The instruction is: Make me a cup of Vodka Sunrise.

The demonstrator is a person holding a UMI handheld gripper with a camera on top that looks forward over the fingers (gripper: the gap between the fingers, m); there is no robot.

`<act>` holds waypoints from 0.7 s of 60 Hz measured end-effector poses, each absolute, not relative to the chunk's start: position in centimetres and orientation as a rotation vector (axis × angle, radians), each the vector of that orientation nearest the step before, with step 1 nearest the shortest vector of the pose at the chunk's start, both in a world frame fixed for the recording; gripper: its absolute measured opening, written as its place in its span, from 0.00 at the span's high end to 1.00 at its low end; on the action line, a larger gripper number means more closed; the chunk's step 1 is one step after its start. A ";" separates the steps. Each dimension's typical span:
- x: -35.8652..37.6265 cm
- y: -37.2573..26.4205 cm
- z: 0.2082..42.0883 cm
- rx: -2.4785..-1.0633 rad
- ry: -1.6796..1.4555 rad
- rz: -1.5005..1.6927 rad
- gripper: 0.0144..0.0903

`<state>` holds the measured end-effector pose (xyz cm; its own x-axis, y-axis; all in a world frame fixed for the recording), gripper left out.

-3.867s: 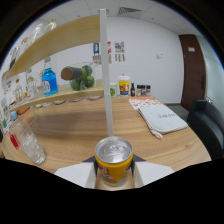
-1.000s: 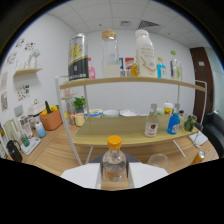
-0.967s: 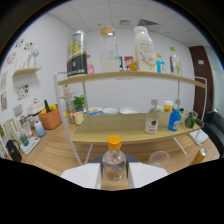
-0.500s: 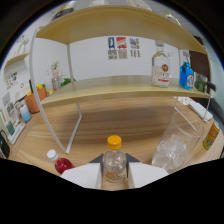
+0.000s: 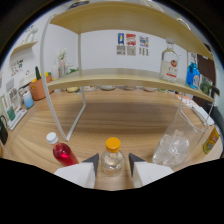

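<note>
A small clear bottle with an orange cap [image 5: 112, 156] stands upright between my fingers, and my gripper [image 5: 113, 164] is shut on it. A small bottle of red liquid with a white cap [image 5: 61, 150] lies tilted on the wooden table just left of my left finger [image 5: 91, 162]. A clear glass with ice [image 5: 173, 145] stands to the right, just ahead of my right finger [image 5: 135, 162]. On the shelf beyond stands a clear spirit bottle with a red label [image 5: 169, 64].
A white-framed wooden shelf [image 5: 125, 80] stands across the table, one leg [image 5: 81, 102] just ahead on the left. A blue bottle [image 5: 192, 75] stands on its right end. A yellow can [image 5: 212, 140] stands far right. Pots and cups [image 5: 36, 89] stand far left.
The view has dropped from shelf height down to the table, bottle still held. The red bottle and the ice glass have come closer either side of my fingers.
</note>
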<state>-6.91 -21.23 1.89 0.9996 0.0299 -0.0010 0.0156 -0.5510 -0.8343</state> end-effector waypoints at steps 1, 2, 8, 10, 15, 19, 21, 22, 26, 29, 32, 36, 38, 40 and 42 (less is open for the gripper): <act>-7.0 -21.3 2.0 -2.159 -0.037 0.023 0.42; -7.0 -21.5 2.0 -2.164 -0.041 0.026 0.36; -7.1 -22.3 4.1 -2.153 -0.053 0.052 0.06; -7.1 -22.7 5.2 -2.142 -0.053 0.064 0.05; -6.9 -23.8 8.5 -2.096 -0.072 0.079 0.05; -6.3 -25.0 10.9 -2.064 -0.086 0.078 0.06; -5.9 -25.6 12.1 -2.050 -0.088 0.075 0.06; -5.6 -25.9 12.6 -2.043 -0.088 0.076 0.06; -4.5 -27.3 14.3 -2.023 -0.088 0.079 0.06; -3.2 -28.4 15.1 -2.013 -0.078 0.061 0.06; -1.6 -29.4 15.3 -2.015 -0.061 0.041 0.05; 0.3 -30.7 15.4 -2.028 -0.037 0.027 0.06; 1.3 -31.3 15.5 -2.033 -0.023 0.020 0.06; 2.2 -31.7 15.8 -2.038 -0.006 0.017 0.05; 2.9 -32.0 16.3 -2.036 0.005 0.018 0.05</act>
